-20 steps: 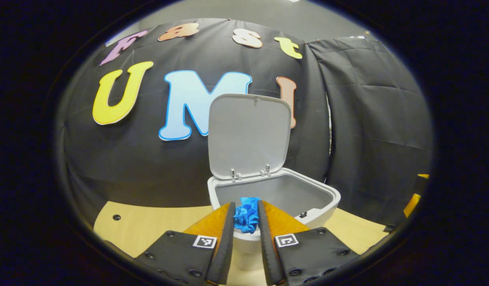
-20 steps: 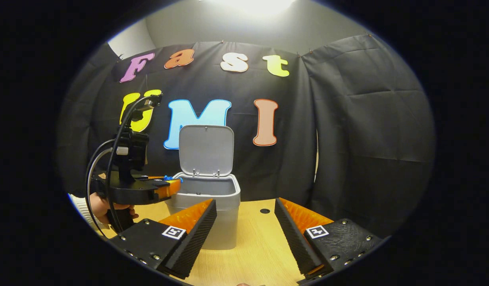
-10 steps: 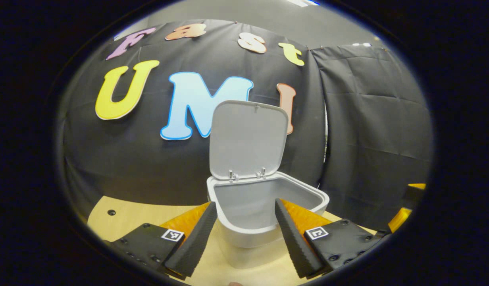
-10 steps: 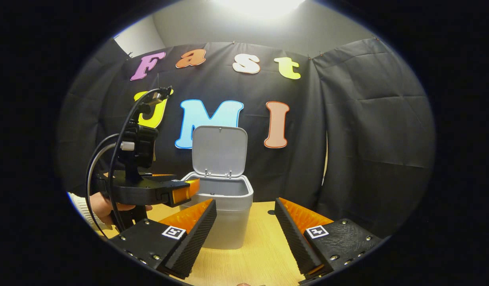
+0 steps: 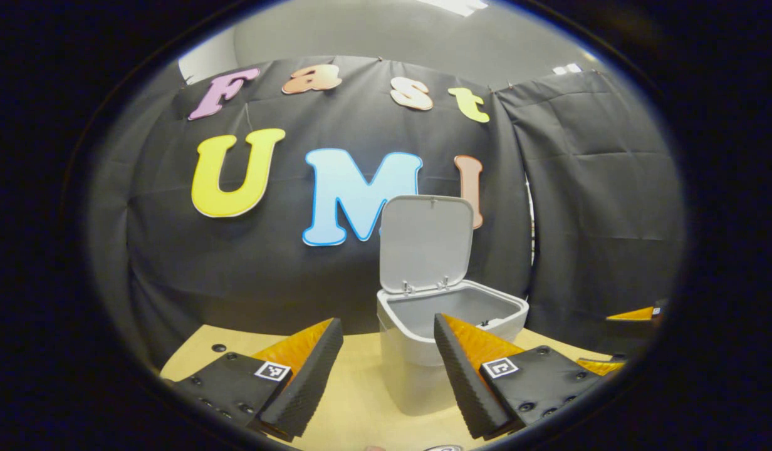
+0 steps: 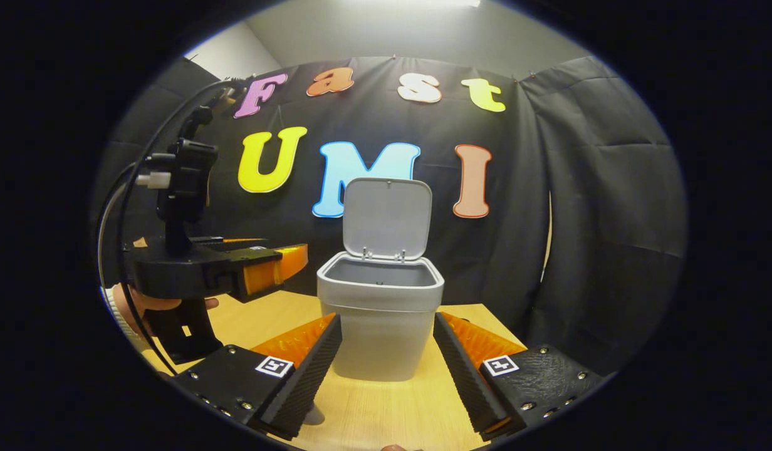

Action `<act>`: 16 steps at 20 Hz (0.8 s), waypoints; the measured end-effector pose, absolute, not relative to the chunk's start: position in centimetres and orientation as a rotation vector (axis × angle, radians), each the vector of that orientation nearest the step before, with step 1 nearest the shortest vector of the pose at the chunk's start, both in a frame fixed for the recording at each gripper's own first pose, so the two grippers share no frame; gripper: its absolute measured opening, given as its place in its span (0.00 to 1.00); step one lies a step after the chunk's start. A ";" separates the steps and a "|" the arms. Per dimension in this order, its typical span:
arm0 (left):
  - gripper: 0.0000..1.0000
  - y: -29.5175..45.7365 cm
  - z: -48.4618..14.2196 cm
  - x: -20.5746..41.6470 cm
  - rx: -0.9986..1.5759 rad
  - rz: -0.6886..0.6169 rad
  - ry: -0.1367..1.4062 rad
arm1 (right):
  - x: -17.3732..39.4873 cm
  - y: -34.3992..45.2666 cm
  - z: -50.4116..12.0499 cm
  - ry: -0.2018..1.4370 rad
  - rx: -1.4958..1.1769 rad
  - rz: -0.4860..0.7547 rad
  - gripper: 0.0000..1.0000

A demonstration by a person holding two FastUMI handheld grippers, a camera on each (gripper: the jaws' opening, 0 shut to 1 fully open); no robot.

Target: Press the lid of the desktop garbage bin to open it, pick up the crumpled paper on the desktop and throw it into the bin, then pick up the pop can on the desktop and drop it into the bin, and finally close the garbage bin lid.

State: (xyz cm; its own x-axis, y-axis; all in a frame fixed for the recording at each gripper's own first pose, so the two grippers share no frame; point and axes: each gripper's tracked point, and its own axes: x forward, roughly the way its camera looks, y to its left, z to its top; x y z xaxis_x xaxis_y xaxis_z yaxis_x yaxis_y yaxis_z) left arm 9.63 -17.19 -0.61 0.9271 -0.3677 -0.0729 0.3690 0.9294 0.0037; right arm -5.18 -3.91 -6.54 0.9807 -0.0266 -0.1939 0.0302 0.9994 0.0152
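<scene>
You are holding the left gripper [image 5: 387, 369] with its 2 fingers spread wide and nothing between them, hovering short of the garbage bin [image 5: 423, 363]. Its lid [image 5: 427, 244] is standing upright on the rear hinges, and the bin is resting on the wooden desktop [image 5: 354, 413]. In the right gripper view, your right gripper [image 6: 386, 369] is also gaping and empty, framing the bin's wall from the front.

I cannot see inside the bin well enough to tell whether the crumpled paper is lying there, and I cannot find the pop can; a pale scrap at the bottom edge of the left gripper view is too cropped to name.

From here, I judge 2 risks: you are working close to a light bin, so a sweeping finger could be nudging it or knocking the lid shut early; and the 2 grippers are sitting near each other, so reaching across could be making them collide.
</scene>
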 end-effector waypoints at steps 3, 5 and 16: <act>0.95 -15.2 -0.5 8.1 0.021 -0.350 0.066 | -4.9 -1.4 -8.4 0.243 0.031 0.039 0.95; 0.95 -13.9 -0.7 7.2 0.018 -0.330 0.068 | -4.9 -0.1 -9.8 0.279 0.035 0.069 0.94; 0.95 -7.6 -1.1 5.0 -0.033 -0.212 0.081 | -5.5 6.3 -16.9 0.482 0.069 0.237 0.95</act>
State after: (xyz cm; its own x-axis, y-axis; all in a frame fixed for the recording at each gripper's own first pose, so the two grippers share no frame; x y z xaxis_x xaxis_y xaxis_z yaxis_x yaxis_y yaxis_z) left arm 4.97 -7.56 -1.13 0.9744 -0.2114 -0.0768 0.2087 0.9771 -0.0413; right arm -5.48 6.32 -16.94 0.8592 0.2419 -0.4509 -0.2095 0.9703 0.1212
